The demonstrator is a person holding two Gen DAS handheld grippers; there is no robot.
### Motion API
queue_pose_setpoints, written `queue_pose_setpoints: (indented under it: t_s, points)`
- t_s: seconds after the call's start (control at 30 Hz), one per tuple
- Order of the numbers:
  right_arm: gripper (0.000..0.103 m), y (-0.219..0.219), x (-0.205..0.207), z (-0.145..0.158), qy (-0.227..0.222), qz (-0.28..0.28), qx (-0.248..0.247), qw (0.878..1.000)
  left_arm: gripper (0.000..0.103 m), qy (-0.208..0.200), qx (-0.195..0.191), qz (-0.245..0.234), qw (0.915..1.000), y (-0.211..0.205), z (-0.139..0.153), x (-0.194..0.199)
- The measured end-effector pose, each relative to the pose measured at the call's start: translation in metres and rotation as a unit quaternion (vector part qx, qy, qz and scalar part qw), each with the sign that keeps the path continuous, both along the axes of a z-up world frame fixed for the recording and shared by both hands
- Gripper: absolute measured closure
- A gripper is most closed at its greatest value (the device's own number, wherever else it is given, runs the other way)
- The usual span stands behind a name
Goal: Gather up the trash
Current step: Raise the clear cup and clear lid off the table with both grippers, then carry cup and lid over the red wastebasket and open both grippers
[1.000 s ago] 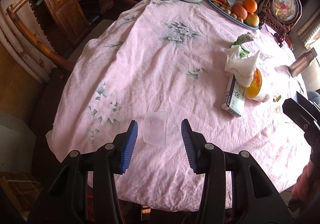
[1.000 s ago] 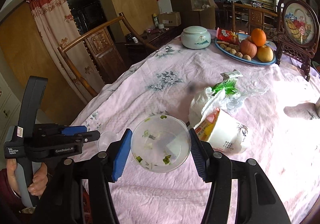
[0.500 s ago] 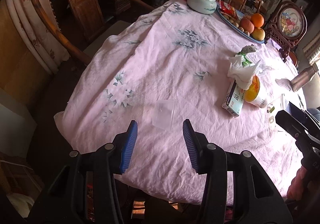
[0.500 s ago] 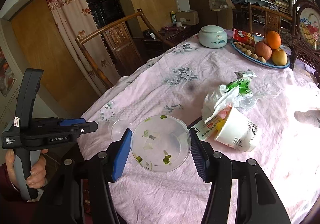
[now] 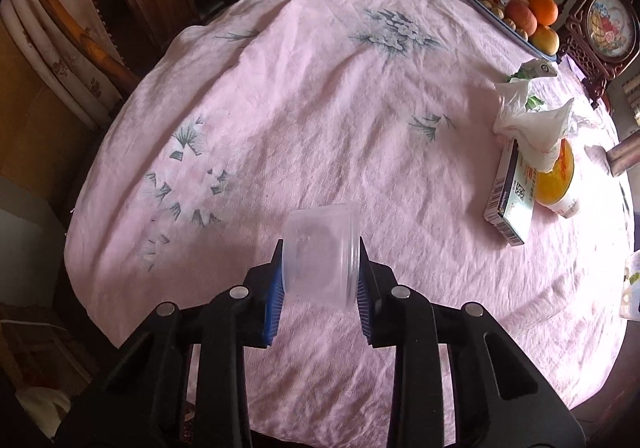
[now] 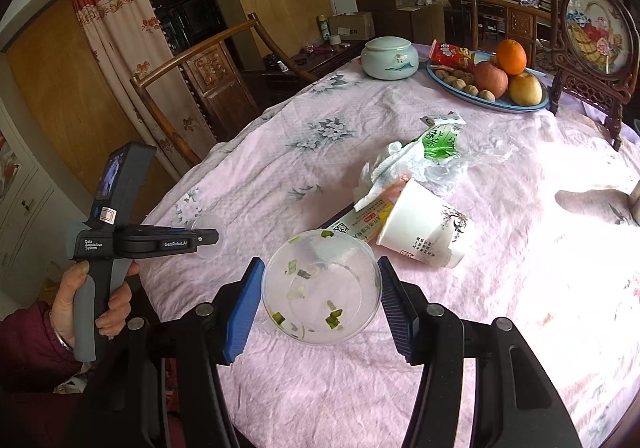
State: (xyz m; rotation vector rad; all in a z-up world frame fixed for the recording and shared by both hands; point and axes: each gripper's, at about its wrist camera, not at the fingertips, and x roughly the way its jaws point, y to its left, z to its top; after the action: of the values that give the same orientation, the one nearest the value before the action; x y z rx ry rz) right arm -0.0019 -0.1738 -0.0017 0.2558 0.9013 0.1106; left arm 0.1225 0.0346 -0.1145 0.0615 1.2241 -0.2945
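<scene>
A small clear plastic cup [image 5: 320, 224] lies on its side on the pink tablecloth [image 5: 320, 87]. My left gripper [image 5: 320, 260] has come down over it with its jaws closing, and both blue pads touch the cup's sides. The right wrist view shows the left gripper [image 6: 208, 238] in a person's hand [image 6: 116, 300], with the cup [image 6: 206, 221] partly hidden behind it. My right gripper [image 6: 320, 264] is shut on a clear bowl [image 6: 320, 296] with green scraps in it. Beyond lie a tipped paper cup [image 6: 424, 228], a crumpled tissue [image 6: 384, 175], a green wrapper [image 6: 440, 139] and a small carton [image 5: 510, 195].
At the far side stand a fruit plate [image 6: 536, 103], a pale lidded jar [image 6: 390, 57] and a framed ornament on a carved stand [image 6: 592, 43]. A wooden chair [image 6: 200, 63] stands off the table's left edge. A metal bottle [image 5: 624, 155] lies at the right.
My left gripper has sunk onto the clear cup and its jaws have narrowed from well apart to touching it. The right gripper still holds the bowl and has drifted a little.
</scene>
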Motion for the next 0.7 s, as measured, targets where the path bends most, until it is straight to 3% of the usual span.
queue_pose_setpoints:
  t_s: [0.23,0.43,0.57,0.7]
  points:
    - [0.046,0.007,0.011,-0.003,-0.001,0.029,0.015,0.999,0.072,-0.034,-0.024,0.044,0.9982,0.027,0.042,-0.019]
    - [0.046,0.036,0.029,-0.007,0.002,0.093,0.041,0.995,0.072,-0.054,-0.004,0.119,0.9914,0.080,0.066,-0.050]
    - [0.047,0.068,0.041,-0.010,0.006,0.151,0.053,0.987,0.072,-0.045,0.016,0.192,0.9803,0.130,0.064,-0.086]
    - [0.047,0.105,0.049,-0.007,0.007,0.214,0.059,0.975,0.072,-0.020,0.026,0.271,0.9621,0.180,0.051,-0.129]
